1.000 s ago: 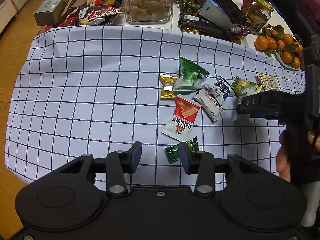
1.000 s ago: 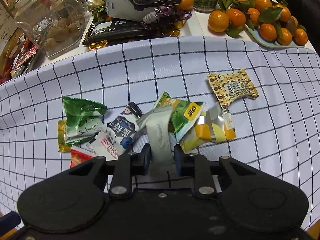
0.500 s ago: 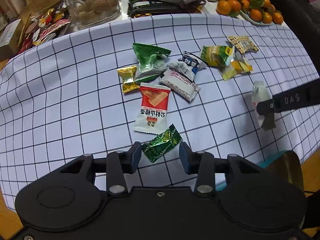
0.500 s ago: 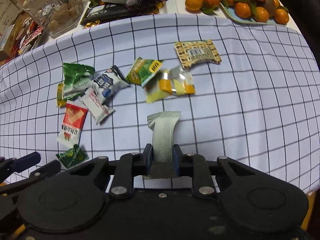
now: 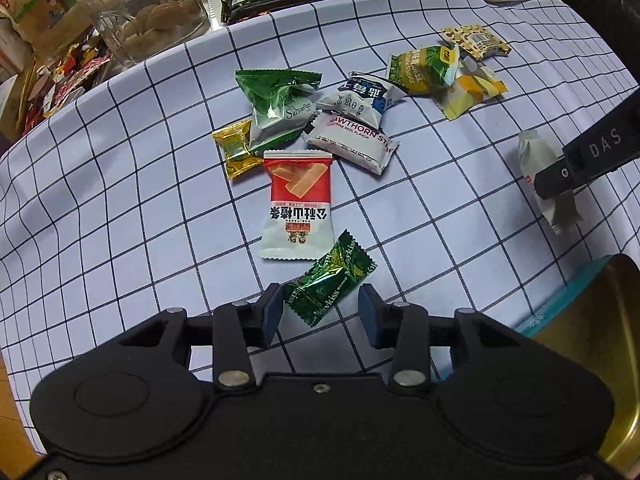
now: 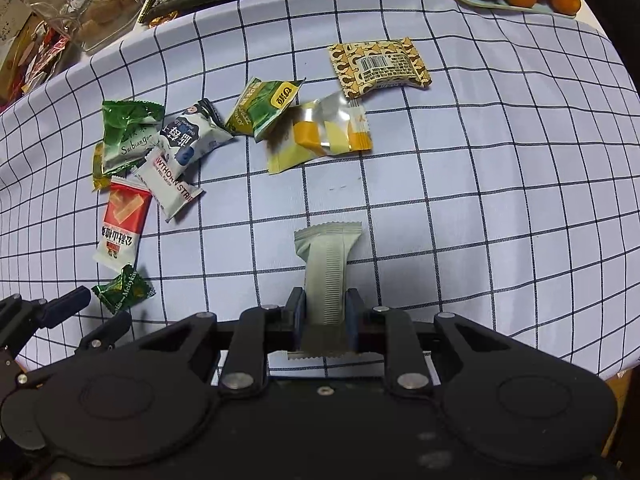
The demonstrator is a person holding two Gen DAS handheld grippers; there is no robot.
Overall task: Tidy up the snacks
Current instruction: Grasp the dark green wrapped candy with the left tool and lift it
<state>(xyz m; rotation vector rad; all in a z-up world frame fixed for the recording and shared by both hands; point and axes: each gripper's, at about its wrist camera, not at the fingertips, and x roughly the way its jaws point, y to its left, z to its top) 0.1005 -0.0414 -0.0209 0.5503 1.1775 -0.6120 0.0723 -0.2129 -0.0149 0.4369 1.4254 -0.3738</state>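
You are lowering the left gripper (image 5: 320, 310) over the green foil candy (image 5: 330, 284), which a second ago lay ahead of the jaws and is now sitting between the wide-open pads without either one touching it. That means the left side is lined up for a pick; closing is all that seems left.

Your right gripper (image 6: 324, 312) is keeping its jaws clamped on the pale grey-white snack bar (image 6: 326, 268), and it has carried that bar off the pile and out over bare checked cloth (image 6: 480, 200) on the worktop. A teal-edged gold tin (image 5: 592, 312) is showing at the near right in the left view, likely the drop point.

The other packets, including the red-and-white packet (image 5: 298, 204), are lying loose on the cloth, so the sorting looks early.
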